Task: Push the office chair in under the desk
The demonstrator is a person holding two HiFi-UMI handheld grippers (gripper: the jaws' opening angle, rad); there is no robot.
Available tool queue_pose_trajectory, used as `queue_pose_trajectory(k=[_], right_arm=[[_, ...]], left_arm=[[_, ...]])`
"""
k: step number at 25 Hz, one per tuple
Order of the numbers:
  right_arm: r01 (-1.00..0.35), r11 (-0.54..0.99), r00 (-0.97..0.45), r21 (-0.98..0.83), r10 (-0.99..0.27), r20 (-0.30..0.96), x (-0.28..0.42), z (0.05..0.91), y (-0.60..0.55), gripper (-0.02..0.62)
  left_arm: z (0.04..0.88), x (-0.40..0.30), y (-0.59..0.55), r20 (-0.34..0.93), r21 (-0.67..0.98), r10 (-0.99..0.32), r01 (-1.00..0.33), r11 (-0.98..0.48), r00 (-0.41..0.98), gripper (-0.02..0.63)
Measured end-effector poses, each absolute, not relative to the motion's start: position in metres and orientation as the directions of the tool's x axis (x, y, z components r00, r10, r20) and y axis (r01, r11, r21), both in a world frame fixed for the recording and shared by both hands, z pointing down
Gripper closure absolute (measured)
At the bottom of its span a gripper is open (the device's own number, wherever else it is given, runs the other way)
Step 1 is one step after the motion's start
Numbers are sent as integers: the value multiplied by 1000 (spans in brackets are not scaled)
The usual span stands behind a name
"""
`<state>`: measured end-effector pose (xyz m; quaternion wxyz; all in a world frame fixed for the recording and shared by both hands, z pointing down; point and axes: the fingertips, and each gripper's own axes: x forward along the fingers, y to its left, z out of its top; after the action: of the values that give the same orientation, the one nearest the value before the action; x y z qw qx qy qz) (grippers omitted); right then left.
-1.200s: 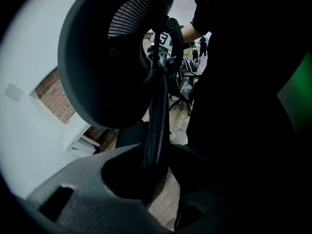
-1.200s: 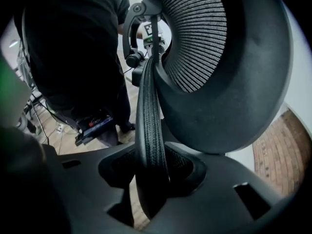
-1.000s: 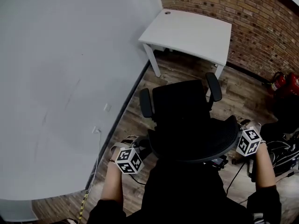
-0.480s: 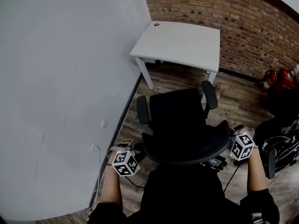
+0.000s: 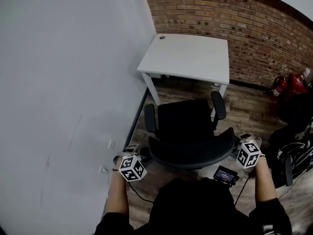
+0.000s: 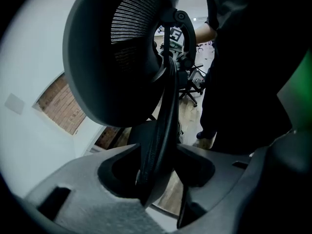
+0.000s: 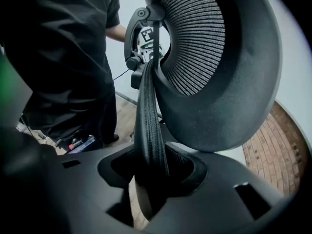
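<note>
1. Office chair (image 5: 188,126): its backrest rim (image 7: 146,116) stands upright between both my claws. My right gripper (image 7: 151,184) is clamped on it. My left gripper (image 6: 161,184) has just been widening, so the rim sits loosely between its jaws.
2. The chair lies straight ahead of me, its seat facing the white desk (image 5: 188,58) beyond, near but not yet under it. Both my hands are equally close.
3. It has a black mesh back and two armrests (image 5: 150,119).

office chair (image 5: 186,121) rolled nearer the desk (image 5: 188,58), left claw (image 6: 158,174) opening around its back rim (image 6: 168,106)
</note>
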<state>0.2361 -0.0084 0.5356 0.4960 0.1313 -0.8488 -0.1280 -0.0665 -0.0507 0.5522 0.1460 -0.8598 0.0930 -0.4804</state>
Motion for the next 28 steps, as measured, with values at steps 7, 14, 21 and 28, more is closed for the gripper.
queue_pose_trajectory(k=[7, 14, 21, 28], right_arm=[[-149, 924, -453, 352, -381, 806, 209, 541, -27, 439], [-193, 907, -444, 375, -421, 791, 191, 541, -32, 436], [-215, 896, -440, 389, -444, 780, 179, 536, -41, 436], [-224, 893, -438, 390, -450, 778, 166, 538, -63, 441]], left_arm=[[560, -91, -84, 827, -308, -229, 73, -949, 514, 414], [564, -104, -104, 818, -316, -207, 120, -941, 536, 416], [560, -115, -122, 841, -285, -168, 157, -946, 515, 417], [562, -126, -151, 846, -276, -156, 167, -947, 511, 416]])
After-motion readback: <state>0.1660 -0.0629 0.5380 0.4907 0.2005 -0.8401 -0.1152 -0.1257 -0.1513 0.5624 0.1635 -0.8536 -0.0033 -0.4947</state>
